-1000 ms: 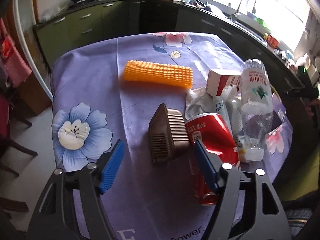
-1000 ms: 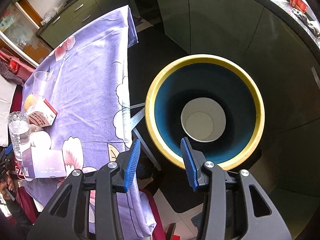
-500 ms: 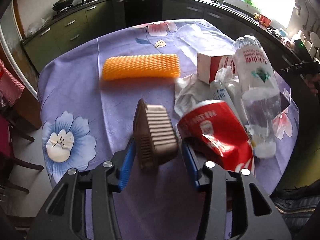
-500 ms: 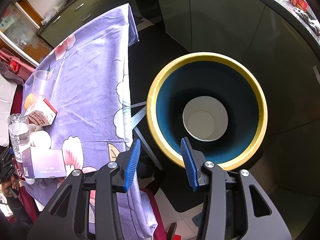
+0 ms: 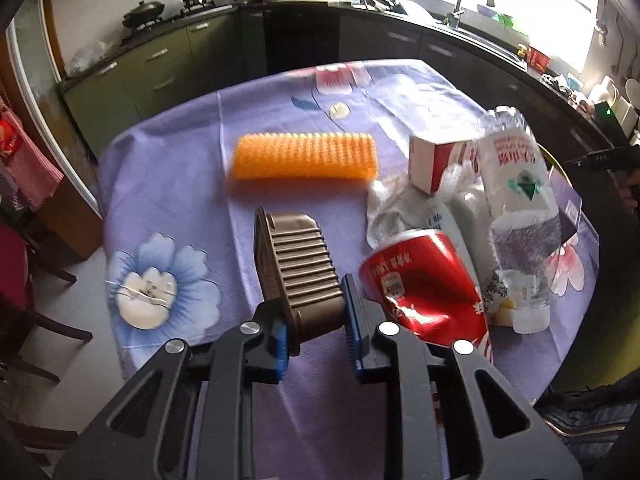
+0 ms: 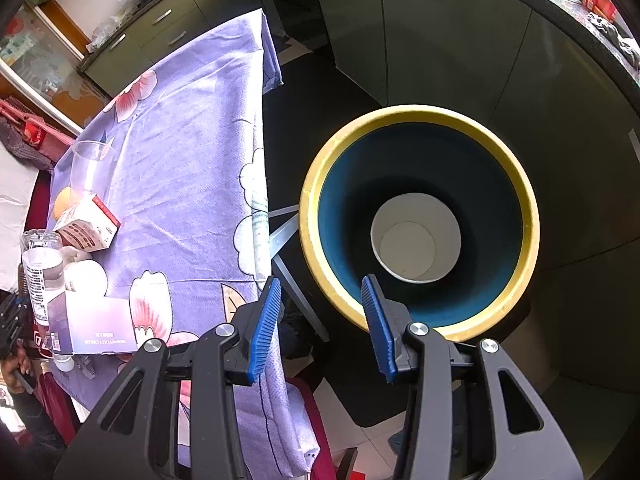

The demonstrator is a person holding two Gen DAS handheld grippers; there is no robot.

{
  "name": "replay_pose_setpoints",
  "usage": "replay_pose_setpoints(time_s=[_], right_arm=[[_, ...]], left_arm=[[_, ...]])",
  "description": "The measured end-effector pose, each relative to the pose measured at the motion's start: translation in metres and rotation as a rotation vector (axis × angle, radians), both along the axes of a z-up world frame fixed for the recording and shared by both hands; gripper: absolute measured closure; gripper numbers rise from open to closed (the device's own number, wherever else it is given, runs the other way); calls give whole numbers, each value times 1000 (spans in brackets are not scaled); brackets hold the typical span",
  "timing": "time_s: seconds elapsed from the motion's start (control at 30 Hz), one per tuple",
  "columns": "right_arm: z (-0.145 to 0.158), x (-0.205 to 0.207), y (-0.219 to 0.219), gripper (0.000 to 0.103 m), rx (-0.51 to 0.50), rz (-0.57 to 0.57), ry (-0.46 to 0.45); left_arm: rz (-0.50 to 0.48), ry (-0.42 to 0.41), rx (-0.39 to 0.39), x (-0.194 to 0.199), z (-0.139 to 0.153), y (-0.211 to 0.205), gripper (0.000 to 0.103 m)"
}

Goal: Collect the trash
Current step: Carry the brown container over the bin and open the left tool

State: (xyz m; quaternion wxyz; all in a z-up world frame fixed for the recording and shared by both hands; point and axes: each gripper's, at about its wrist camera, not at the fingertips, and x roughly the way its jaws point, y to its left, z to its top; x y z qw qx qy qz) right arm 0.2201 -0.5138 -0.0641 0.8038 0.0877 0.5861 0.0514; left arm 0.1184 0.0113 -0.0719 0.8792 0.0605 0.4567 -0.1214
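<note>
My left gripper is shut on a brown ribbed plastic tray and holds it above the purple flowered tablecloth. Right of it lie a crushed red can, a clear plastic bottle, a red and white carton and white wrappers. An orange foam net lies further back. My right gripper is open and empty, above the near rim of a yellow-rimmed blue bin that stands on the floor with a white paper cup inside.
In the right wrist view the table also bears a clear plastic cup, the carton, the bottle and a purple box. Kitchen cabinets stand behind. Chairs stand left of the table.
My left gripper moved forward around the brown tray, closed on it and raised it off the cloth. The right gripper has stayed still over the bin.
</note>
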Motion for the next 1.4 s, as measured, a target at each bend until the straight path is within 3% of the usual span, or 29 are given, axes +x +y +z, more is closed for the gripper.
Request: replay_pose_setpoints(time_s=[0.13, 0.27, 0.47, 0.6, 0.77, 0.97, 1.0, 1.03, 1.1, 1.23, 1.4], right_arm=[[4, -4, 1, 60, 3, 3, -17], [11, -11, -2, 60, -6, 1, -45], [18, -28, -25, 60, -29, -23, -81], [21, -47, -53, 60, -51, -72, -106], [21, -74, -87, 60, -66, -137, -127], [11, -104, -118, 60, -54, -203, -121], [9, -107, -122, 60, -52, -216, -116], [7, -110, -126, 60, -50, -224, -113], [2, -115, -131, 59, -45, -241, -105], [-6, -120, -137, 59, -38, -251, -94], [-9, -117, -129, 59, -26, -233, -97]], left_arm=[[2, -41, -2, -3, 25, 0, 81], [-73, -79, -16, -9, 52, -25, 81], [-318, -106, -70, -2, 92, -120, 81], [-513, -75, -108, 18, 109, -210, 81], [-666, 35, -124, 61, 94, -326, 81], [-731, 167, -104, 107, 45, -433, 81], [-729, 179, -106, 113, 38, -446, 78], [-721, 185, -106, 119, 32, -457, 65], [-700, 173, -96, 128, 23, -470, 43], [-670, 145, -132, 136, 28, -465, 42], [-626, 89, -160, 115, 65, -407, 42]])
